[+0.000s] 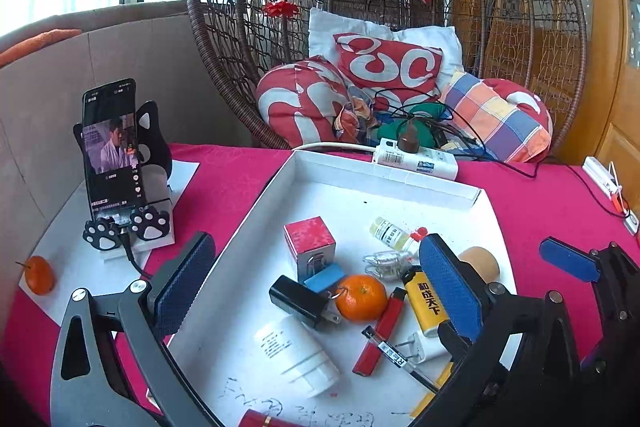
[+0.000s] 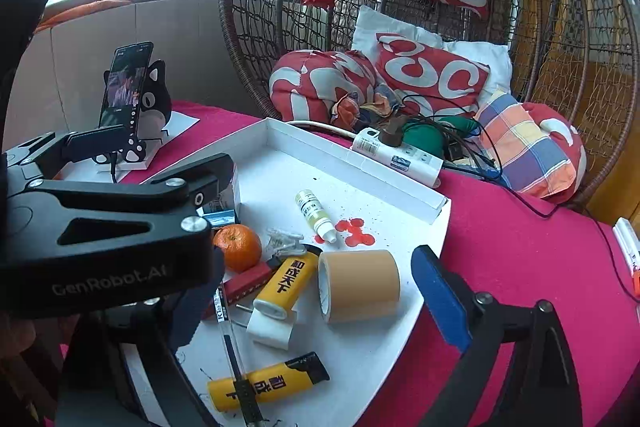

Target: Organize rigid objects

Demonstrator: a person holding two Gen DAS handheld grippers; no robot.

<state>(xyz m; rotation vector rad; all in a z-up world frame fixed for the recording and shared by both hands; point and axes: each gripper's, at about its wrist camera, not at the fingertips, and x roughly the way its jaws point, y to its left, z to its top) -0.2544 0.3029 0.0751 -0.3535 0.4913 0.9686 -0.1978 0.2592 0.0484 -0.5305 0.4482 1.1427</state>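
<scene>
A white tray (image 1: 384, 175) on the pink cloth holds several small items: a tangerine (image 1: 361, 297), a black charger (image 1: 298, 301), a red box (image 1: 310, 241), a white jar (image 1: 298, 355), a yellow lighter (image 1: 424, 301), a red lighter (image 1: 380, 331) and a small bottle (image 1: 390, 233). My left gripper (image 1: 316, 287) hangs open and wide over them, touching nothing. My right gripper (image 2: 320, 307) is open too, above the tray's right corner, with a tan tape roll (image 2: 360, 285) lying loose below it. Its left finger is half hidden behind the left gripper's black body. A second yellow lighter (image 2: 268, 381) lies under a pen (image 2: 234, 343).
A phone on a cat stand (image 1: 112, 151) and another tangerine (image 1: 39, 275) sit on a white sheet at the left. A power strip (image 1: 416, 157) with cables lies behind the tray. A wicker hanging chair (image 1: 224, 67) full of cushions stands beyond the table.
</scene>
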